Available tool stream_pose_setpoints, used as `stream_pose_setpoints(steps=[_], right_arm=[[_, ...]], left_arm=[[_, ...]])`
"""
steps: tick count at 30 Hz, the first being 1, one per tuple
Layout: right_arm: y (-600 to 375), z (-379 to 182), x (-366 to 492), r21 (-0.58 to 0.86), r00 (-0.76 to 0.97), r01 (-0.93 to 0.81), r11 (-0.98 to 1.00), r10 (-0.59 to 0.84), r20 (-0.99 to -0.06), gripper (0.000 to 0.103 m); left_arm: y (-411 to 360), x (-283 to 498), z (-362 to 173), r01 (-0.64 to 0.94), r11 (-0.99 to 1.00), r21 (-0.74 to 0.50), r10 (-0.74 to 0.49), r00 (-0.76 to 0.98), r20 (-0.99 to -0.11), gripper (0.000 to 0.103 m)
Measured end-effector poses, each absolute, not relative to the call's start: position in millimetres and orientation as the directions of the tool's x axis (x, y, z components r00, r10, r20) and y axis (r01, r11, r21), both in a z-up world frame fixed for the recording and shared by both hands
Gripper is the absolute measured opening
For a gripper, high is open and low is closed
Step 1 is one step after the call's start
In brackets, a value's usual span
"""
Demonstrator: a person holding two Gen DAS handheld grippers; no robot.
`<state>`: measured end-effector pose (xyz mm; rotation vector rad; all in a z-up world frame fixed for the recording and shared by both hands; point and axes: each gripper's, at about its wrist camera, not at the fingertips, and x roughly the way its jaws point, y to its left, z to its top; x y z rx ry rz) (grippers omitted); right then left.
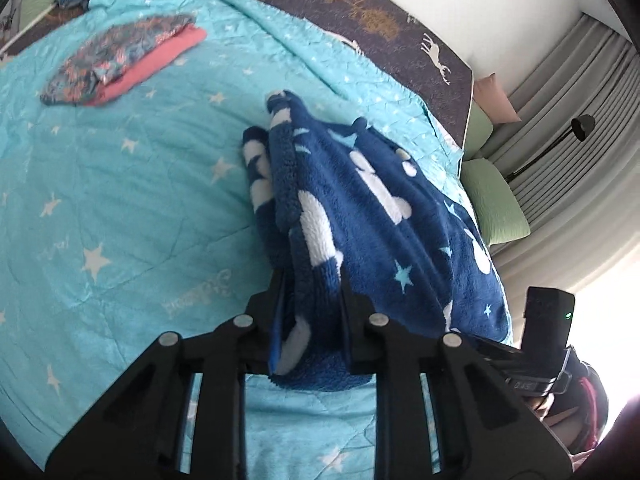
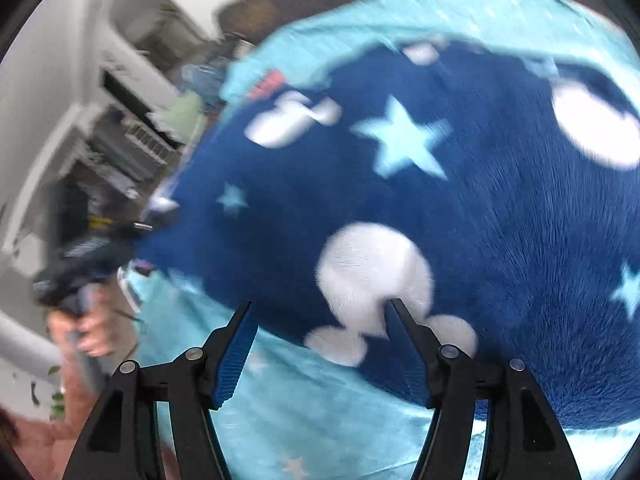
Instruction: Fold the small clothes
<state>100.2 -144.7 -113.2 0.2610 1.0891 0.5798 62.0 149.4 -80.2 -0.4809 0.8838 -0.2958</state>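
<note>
Fleece garment [image 1: 372, 216] on turquoise star quilt [image 1: 120, 200] (grey curtains [image 1: 560, 128] beyond); left tongs [image 1: 312, 280] clamp it, right tongs [image 2: 320, 308] spread.

1. Bed [image 1: 400, 12] carries a turquoise star quilt [image 1: 120, 208]
2. On the quilt: blue fleece garment [image 1: 372, 200] and, well apart, folded clothes [image 1: 120, 60]

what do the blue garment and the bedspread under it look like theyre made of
Blue garment: likely plush fleece, matte; the left claw pinches a thick, nubbly folded edge. Bedspread: thin quilted woven fabric, perhaps cotton or microfibre; smooth with stitched lines and fine wrinkles.
</note>
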Motion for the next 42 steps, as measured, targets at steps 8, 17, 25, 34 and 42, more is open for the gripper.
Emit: stream_pose_setpoints(steps=[8,17,25,34,42], right_arm=[[-144,-55,102,0.418,0.430,-0.451,0.789,0.602,-0.673,0.068],[-22,-61,64,-0.002,0.480,-0.713,0.701,0.487,-0.730,0.085],[45,-71,77,-0.194,0.626,-0.654,0.731,0.379,-0.681,0.084],[38,-71,101,-0.025,0.554,-0.615,0.788,0.410,-0.725,0.027],[36,-71,96,-0.015,0.545,-0.609,0.793,0.405,-0.734,0.027]], left_arm=[[137,64,-60,0.106,0.851,-0.514,-0.460,0.622,-0.634,0.023],[134,80,-53,0.077,0.855,-0.513,-0.457,0.581,-0.674,0.023],[146,91,-56,0.070,0.806,-0.587,-0.525,0.542,-0.656,0.024],[178,81,-50,0.052,0.780,-0.623,-0.512,0.625,-0.589,0.040],[217,115,-92,-0.091,0.672,-0.735,-0.571,0.568,-0.593,0.067]])
